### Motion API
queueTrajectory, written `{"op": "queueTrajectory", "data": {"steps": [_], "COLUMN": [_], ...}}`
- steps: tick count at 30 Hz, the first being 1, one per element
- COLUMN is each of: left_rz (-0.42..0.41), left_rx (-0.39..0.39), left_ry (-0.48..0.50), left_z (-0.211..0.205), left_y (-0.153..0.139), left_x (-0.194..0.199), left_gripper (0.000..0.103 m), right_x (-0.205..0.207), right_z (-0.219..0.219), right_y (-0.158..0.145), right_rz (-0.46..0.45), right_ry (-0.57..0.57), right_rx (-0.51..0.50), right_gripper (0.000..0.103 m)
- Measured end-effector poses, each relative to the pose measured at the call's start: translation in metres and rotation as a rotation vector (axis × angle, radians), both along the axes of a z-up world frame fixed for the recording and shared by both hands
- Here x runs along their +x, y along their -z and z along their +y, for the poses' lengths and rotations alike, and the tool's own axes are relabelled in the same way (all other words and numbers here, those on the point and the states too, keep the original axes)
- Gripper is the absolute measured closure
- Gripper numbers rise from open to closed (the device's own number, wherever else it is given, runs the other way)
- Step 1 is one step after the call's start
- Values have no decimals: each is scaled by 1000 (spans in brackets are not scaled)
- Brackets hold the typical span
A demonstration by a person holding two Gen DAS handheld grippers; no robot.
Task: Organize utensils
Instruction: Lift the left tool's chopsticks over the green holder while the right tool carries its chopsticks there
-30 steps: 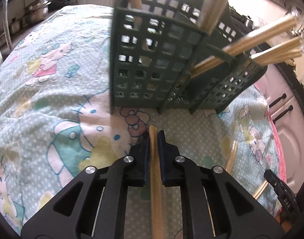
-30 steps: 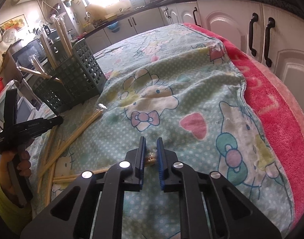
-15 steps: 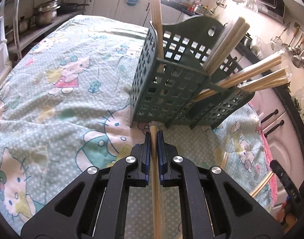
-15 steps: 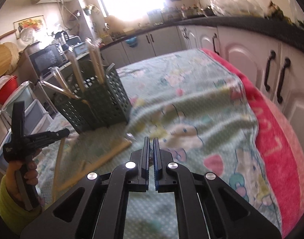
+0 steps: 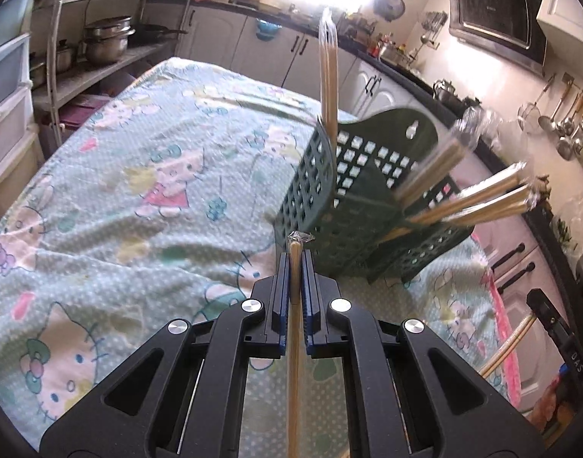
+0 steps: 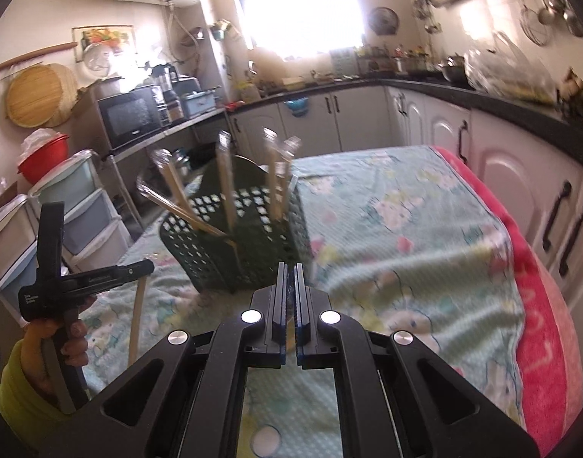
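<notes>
Left wrist view: the left gripper (image 5: 295,267) is clamped on a pair of wrapped bamboo chopsticks (image 5: 293,343), whose clear wrapper tip pokes out past the fingertips. Just beyond, toward 1 o'clock, stands the dark green perforated utensil basket (image 5: 352,206) on the Hello Kitty cloth (image 5: 139,198). More wrapped chopsticks sit in it: one pair upright (image 5: 328,84) at its near corner, others leaning out toward 3 o'clock (image 5: 478,198). At 4 o'clock, on the black body of the other tool, the letters "DAS" can be read. A microwave (image 5: 493,11) hangs at 2 o'clock; steel pots (image 5: 106,40) rest on a shelf at 10 o'clock.

Right wrist view: the right gripper (image 6: 290,286) has its jaws drawn nearly together; whether anything is pinched between them cannot be told. The basket (image 6: 238,240) stands just ahead at 11 o'clock, partly blurred. At 9 o'clock the left hand (image 6: 68,339) grips its tool, whose printed label is too small to read, and a chopstick pair (image 6: 137,316) hangs below it. A pink towel (image 6: 539,324) edges the cloth at 3 o'clock.
</notes>
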State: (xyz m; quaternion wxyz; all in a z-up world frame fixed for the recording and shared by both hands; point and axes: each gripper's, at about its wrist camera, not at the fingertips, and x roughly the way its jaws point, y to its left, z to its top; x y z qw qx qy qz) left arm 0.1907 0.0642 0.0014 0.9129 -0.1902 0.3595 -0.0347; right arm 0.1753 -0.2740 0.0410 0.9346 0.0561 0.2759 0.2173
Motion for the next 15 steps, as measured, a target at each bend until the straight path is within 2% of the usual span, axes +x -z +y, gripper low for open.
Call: {"op": "queueTrajectory", "data": {"steps": [15], "left_rz": [-119], "left_rx": [-3], "left_ry": [-21], "left_z": [6], "left_y": [-48], "left_x": [-3], "left_gripper": [100], "right_x": [3], "right_z": [31], "right_y": [-55], "right_rz": [-141], "right_ry": [-81], "right_rx": [-5], "right_gripper": [100]}}
